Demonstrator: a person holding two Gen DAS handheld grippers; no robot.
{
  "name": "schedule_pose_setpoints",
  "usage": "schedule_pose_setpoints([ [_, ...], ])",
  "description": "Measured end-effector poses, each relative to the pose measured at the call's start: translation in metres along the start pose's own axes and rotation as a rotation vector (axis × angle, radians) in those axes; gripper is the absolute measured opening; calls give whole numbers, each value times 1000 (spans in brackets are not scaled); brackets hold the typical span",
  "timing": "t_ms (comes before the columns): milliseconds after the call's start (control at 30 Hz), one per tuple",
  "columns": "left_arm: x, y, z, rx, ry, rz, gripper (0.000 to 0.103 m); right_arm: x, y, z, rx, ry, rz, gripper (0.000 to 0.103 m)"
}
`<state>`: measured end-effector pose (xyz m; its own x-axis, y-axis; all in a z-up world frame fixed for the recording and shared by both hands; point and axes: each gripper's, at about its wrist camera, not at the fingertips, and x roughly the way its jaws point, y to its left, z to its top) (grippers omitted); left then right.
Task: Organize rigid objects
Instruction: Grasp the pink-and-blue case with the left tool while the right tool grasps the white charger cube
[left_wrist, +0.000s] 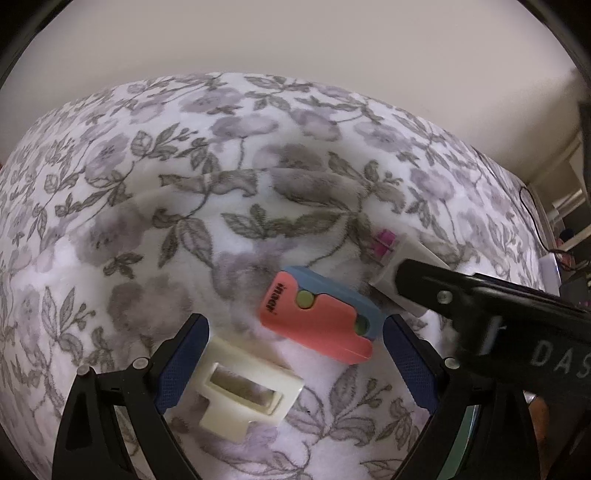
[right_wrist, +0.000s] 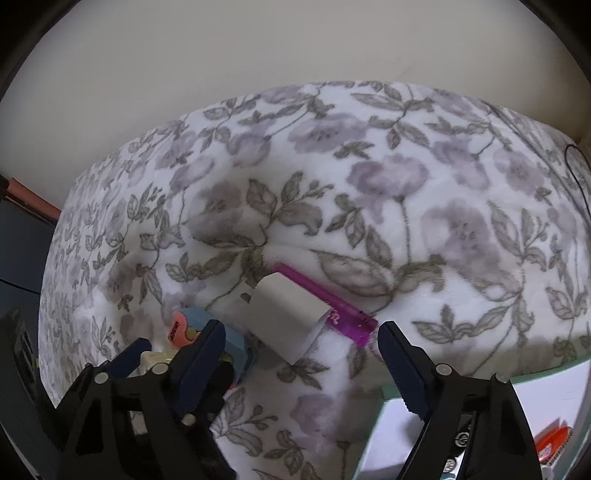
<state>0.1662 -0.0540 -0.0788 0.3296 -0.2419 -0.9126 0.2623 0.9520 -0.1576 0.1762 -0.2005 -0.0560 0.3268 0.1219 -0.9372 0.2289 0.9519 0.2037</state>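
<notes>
- My left gripper (left_wrist: 295, 354) has its jaws wide and empty, low over the blanket (left_wrist: 258, 155); the cream clip (left_wrist: 245, 397) lies just inside the left jaw and the pink-and-blue cutter (left_wrist: 321, 317) sits near the right jaw
- If I close now, I judge the jaws could catch both clip and cutter at once, or pinch the plush blanket and drag it
- My right gripper (right_wrist: 301, 343) is also wide and holds nothing; the white block (right_wrist: 286, 317) lies ahead between the jaws, resting across the purple tube (right_wrist: 332, 306)
- Squeezing the block may roll the tube out from under it, or tip the block, since the blanket is soft and folded there
- The two grippers are very close: in the left view the right one's tip touches or covers the block's edge, just beside the cutter, so a sideways move could knock the cutter or make the jaws collide
- Small hard things could sink into the folds and slip out of a shallow grasp
</notes>
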Motion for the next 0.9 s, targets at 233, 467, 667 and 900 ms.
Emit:
schedule_pose_setpoints([
  [233,4,-9,-2,47,-14,18,95,9,7,-1,-16,24,-3,73],
  [467,7,-12,-3,62,-25,11,88,17,14,-2,-32,38,-16,55],
  [667,10,-14,-5,70,-20,-25,76,20,14,-2,-22,38,-3,53],
  [900,7,-11,-3,63,-27,-64,75,12,9,-1,-12,28,8,42],
])
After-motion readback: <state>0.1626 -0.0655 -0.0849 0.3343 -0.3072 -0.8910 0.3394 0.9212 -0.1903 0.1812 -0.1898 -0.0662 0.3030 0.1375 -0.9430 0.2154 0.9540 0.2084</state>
